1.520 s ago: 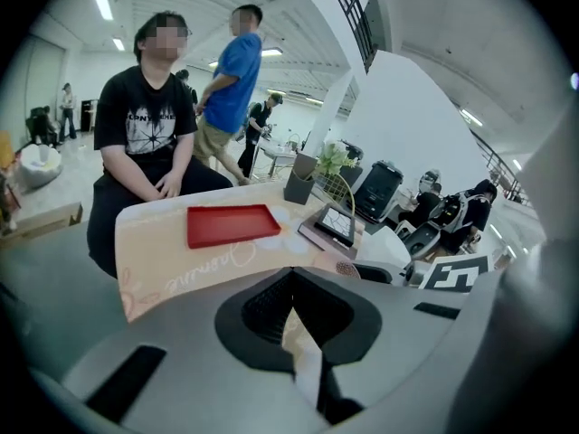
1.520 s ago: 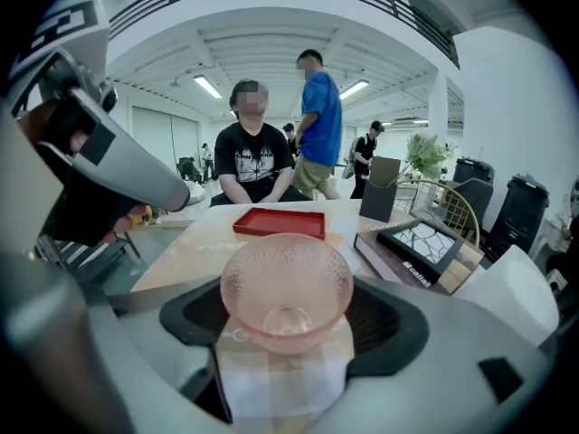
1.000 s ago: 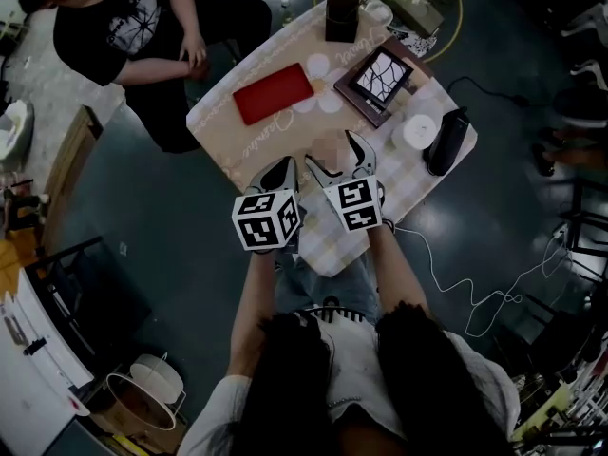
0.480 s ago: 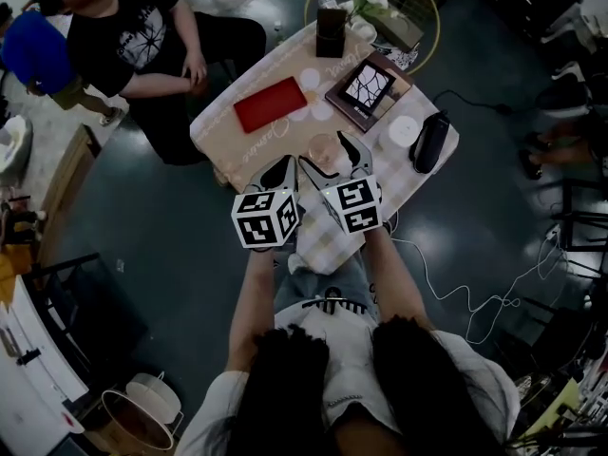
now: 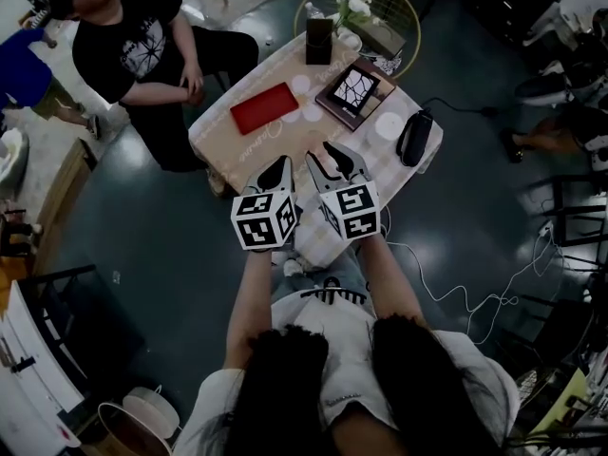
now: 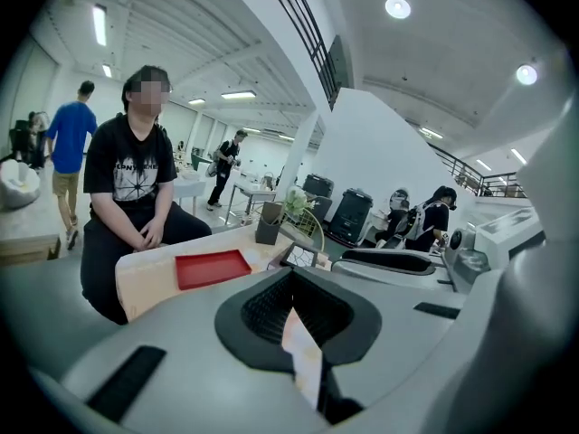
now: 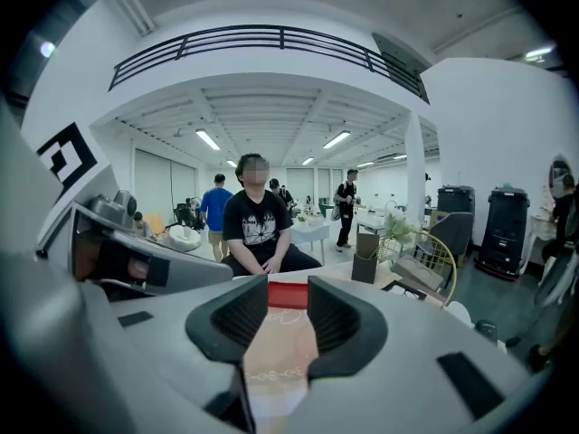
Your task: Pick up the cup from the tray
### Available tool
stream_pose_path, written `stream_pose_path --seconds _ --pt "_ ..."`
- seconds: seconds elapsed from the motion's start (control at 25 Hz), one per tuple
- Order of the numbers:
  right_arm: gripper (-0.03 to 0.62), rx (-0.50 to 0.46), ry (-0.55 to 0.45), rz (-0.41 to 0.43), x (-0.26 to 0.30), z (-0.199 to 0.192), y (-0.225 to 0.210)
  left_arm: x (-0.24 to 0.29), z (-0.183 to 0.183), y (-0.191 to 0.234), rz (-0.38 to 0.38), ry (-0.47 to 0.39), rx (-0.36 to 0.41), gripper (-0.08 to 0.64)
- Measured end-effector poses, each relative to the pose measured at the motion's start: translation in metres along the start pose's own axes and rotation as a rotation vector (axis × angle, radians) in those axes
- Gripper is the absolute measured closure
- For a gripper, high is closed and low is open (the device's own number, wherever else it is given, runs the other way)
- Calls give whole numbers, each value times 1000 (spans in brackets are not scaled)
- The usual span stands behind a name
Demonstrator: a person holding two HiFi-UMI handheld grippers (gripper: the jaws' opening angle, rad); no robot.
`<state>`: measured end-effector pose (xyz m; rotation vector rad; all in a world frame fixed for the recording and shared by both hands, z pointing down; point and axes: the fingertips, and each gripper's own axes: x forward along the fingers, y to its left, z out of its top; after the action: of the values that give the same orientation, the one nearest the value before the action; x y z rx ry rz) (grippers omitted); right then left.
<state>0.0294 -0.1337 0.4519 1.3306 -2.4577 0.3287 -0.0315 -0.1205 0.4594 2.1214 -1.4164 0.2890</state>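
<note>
Hovering over the table's near edge, the right gripper is closing its jaws, with only tablecloth showing between them. The left gripper, just beside it, has its jaws together on nothing. The red tray lies toward the far left edge; the cup cannot be made out.

This is a big open hall, more showroom or open-plan workspace than home. A railed gallery runs under a high white ceiling with strip lights, and the dark floor is polished enough to shine. White tables stand in the background with people standing among them, and tall black cases stand by the white wall at right. A cloth-covered table bears a red tray and flowers. A seated person is at its far left edge, and a loose cable trails over the floor.
</note>
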Motion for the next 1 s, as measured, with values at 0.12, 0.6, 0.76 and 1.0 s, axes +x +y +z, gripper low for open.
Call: stream_pose_path --seconds 0.12,0.6,0.76,1.0 --pt "549 12 -12 -33 -12 0 4 -6 -1 -8 -11 -11 15 554" --pt "584 -62 13 -55 -32 -3 22 -26 -16 -28 -39 -13 54 554" --pt "584 -75 15 -55 -33 -1 27 -27 -15 -31 -48 -23 63 554" --pt "586 -79 15 -58 -35 2 31 -30 -9 -31 -49 -44 71 554"
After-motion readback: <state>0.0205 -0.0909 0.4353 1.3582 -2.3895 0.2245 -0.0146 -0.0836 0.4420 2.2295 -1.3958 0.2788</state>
